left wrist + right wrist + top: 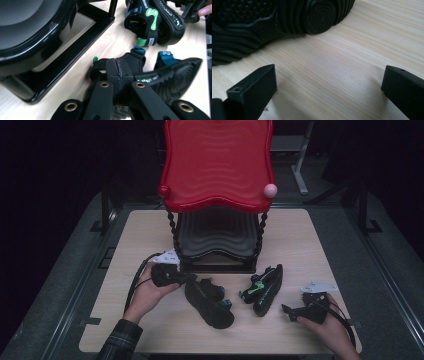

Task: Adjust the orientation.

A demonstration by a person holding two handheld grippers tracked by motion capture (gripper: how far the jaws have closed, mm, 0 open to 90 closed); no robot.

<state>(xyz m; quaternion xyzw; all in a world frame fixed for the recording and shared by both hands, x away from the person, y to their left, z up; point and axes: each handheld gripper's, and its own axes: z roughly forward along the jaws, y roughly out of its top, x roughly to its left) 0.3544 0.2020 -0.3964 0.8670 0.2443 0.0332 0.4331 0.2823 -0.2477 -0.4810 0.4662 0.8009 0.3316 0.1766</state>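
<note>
Between left claw (117, 85) jaws: strap of near black sandal (150, 77), pinched tight, jaws clamped on strap since thin webbing gives surest hold. Sandal lies on bench (150, 227) left of centre, just near foot of shoe rack (218, 240); likely headed for black lower shelf. Second sandal (263, 289), green-trimmed, rests on edge to right, apart from first. Right claw (289, 312) farther right, jaws wide apart, nothing between, low over bare bench near second sandal's sole; probably waiting its turn. Red top shelf (218, 165) far, unoccupied.
</note>
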